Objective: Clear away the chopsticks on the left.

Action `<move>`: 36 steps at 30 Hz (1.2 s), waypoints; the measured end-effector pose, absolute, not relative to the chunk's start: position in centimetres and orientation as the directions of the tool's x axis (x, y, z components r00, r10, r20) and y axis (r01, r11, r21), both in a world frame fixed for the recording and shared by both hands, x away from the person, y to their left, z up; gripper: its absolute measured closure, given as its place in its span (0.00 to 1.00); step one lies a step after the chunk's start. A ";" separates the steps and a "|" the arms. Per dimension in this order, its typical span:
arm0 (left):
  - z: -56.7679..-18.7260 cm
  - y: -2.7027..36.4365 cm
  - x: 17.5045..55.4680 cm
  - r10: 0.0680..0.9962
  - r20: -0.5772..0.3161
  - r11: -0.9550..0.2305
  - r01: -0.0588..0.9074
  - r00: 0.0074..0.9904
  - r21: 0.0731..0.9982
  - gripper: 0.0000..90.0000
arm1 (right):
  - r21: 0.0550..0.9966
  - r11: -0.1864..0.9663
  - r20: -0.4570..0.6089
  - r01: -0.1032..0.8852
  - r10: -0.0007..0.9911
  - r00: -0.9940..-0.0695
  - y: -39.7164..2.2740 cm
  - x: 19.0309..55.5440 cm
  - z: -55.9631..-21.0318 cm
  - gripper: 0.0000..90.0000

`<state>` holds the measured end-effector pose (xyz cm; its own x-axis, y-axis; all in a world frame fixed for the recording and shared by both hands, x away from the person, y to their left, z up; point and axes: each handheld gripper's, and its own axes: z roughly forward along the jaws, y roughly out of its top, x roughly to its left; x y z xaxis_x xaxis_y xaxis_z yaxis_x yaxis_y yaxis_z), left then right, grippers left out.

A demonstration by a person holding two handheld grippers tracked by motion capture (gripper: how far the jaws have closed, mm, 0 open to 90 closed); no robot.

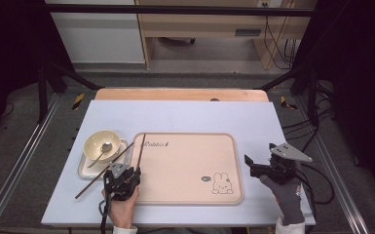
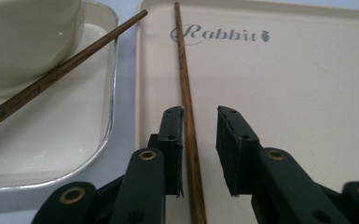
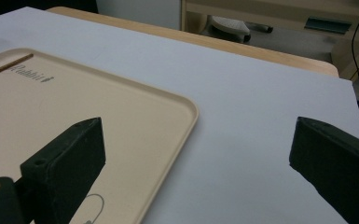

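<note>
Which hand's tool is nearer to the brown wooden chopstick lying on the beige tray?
Left. The left tool straddles the brown wooden chopstick; the right tool sits past the beige tray's far side.

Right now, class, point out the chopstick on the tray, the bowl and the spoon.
chopstick [image 2: 186,100], left gripper view, middle of its shaft
bowl [image 1: 93,140], high view, its rim
spoon [image 1: 106,146], high view, its head

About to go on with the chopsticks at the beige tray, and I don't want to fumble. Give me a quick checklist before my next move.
1. Left gripper open: ok, a gap shows beside the chopstick on the tray.
2. That chopstick lies flat on the beige tray: ok.
3. Second chopstick placed: not ok, it leans across the small metal tray.
4. Bowl upright with spoon inside: ok.
5. Right gripper open and empty: ok.
</note>
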<state>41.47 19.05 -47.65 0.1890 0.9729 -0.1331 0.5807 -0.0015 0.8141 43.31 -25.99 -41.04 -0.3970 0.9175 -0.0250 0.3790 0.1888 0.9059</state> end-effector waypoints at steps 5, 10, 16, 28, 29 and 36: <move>-47.0 19.2 41.2 0.956 -0.133 -0.039 0.563 0.261 0.826 0.70 | 0.906 0.187 -0.023 0.379 0.917 -0.397 -26.0 43.3 -41.0 0.04; -45.9 19.2 40.8 0.926 -0.115 -0.093 0.513 0.359 0.853 0.59 | 0.906 0.183 -0.019 0.381 0.918 -0.396 -26.0 43.2 -41.0 0.04; -44.6 19.7 40.9 0.878 -0.091 -0.166 0.478 0.469 0.862 0.46 | 0.908 0.181 -0.018 0.378 0.918 -0.396 -26.1 43.2 -40.9 0.04; -43.1 20.7 40.8 0.794 0.047 -0.381 0.436 0.606 0.815 0.32 | 0.912 0.177 -0.016 0.371 0.918 -0.397 -26.2 42.9 -40.6 0.04; -43.2 20.8 40.7 0.790 0.062 -0.398 0.433 0.610 0.808 0.31 | 0.913 0.177 -0.019 0.367 0.918 -0.396 -26.2 42.9 -40.6 0.04; -44.0 22.7 40.5 0.773 0.104 -0.461 0.440 0.626 0.770 0.28 | 0.910 0.184 -0.024 0.371 0.917 -0.397 -26.1 42.9 -40.6 0.04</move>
